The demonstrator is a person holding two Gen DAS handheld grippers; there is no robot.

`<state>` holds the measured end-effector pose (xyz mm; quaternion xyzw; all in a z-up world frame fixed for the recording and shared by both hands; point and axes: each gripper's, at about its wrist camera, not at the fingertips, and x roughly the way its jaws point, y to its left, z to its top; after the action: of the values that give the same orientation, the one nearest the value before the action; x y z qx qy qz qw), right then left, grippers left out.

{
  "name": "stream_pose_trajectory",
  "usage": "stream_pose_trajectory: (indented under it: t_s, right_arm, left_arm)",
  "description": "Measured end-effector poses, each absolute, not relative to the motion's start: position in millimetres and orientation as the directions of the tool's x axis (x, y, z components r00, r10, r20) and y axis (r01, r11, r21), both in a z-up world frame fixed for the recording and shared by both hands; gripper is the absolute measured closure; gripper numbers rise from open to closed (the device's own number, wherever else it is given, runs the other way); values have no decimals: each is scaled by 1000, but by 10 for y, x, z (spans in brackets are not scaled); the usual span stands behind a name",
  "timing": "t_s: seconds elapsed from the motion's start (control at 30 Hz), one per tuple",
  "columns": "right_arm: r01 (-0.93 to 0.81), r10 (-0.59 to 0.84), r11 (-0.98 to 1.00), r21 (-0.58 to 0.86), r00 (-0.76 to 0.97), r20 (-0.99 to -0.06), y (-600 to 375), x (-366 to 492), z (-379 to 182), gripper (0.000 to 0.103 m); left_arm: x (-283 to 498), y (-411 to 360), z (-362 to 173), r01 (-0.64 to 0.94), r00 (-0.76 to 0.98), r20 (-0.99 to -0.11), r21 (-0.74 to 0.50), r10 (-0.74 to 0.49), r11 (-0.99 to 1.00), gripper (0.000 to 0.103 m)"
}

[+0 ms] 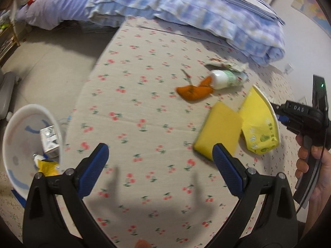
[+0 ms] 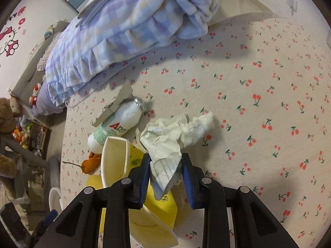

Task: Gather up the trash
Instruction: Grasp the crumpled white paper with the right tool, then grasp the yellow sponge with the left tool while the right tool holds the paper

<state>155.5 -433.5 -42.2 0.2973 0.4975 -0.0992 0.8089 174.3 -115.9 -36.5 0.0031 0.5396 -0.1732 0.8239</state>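
Currently lying on the cherry-print sheet [image 2: 258, 78]: a white plastic bottle [image 2: 115, 124] on its side, a torn strip of cardboard [image 2: 115, 105] resting against it, orange peel [image 1: 194, 91] just beside its base, a yellow sponge [image 1: 219, 128], and a crushed yellow paper cup [image 2: 115, 161] overlapping the sponge. A folded blue checked blanket [image 2: 128, 31] is occupying the far part of the bed. A white bin [image 1: 12, 136] is sitting at the bed's edge — a carton and a yellow wrapper already inside.

Left gripper [image 1: 160, 155]: jaws standing wide apart over bare sheet, holding nothing.

Right gripper [image 2: 166, 165]: jaws clenching on crumpled white paper [image 2: 171, 136] — the wad is trailing forward onto the sheet, touching the cup.
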Motion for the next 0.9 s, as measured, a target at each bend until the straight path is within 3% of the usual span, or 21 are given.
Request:
stream_pose_trajectory:
  t_s: [0.47,0.77,0.9]
  right_arm:
    - [444,64,833,331,517,-854,-4592,1091,-82,74]
    - [439,30,854,279,494,-869,-4673,838,-43,74]
    - [439,21,858,267,488,-873,-4684,776,-43,74]
  left_arm:
    - [1611,-1867,-528,500,340,-870,-154,-356,852,6]
    - [1600,-2047,-709,540,310,-895,-112,-321,834,23]
    - [1611,-2034,-733,532,293,-900,-129,-324,837,39]
